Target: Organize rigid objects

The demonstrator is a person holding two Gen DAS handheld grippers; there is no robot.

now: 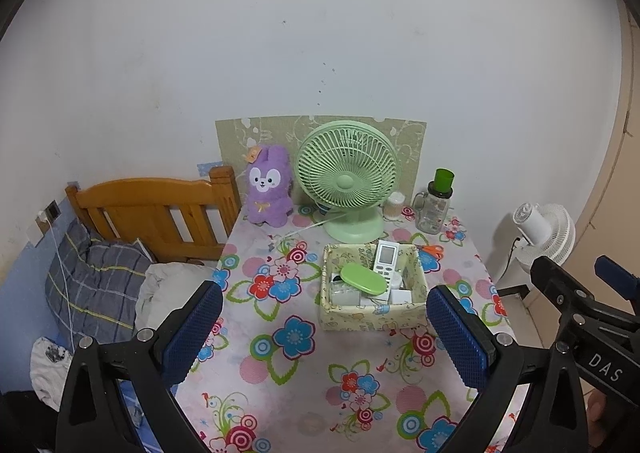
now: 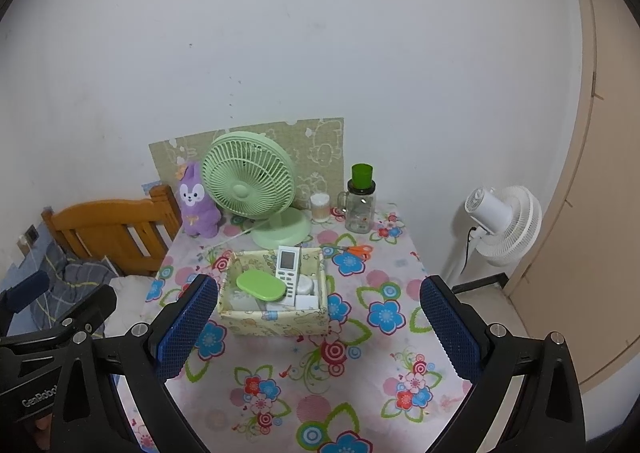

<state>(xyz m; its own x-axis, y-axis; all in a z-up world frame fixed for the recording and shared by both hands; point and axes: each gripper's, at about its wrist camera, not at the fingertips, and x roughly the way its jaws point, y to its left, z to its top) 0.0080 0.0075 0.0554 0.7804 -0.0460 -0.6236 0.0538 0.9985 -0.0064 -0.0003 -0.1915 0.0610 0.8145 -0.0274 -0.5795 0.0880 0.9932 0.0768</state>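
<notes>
Start with the biggest piece: one green desk fan at the back of the floral table — probably light plastic but top-heavy, so take it by the base, not the grille. In front of it sits one fabric-covered box, likely soft-walled; pinch a wall and it may buckle, so push or lift from low on a side. One glass jar with a green cap stands back right — heavy for its size, slippery and breakable, best gripped around the body. Inside the box you have one white remote leaning against the far wall, stiff and light, easy across its narrow width, and one green oval lid lying flat on other white items too jumbled to count. One pair of orange-handled scissors lies flat just right of the box — thin, so go for the handles. One small cotton-swab tub stands beside the jar.

Your left gripper and right gripper both hover with jaws spread wide, holding nothing
</notes>
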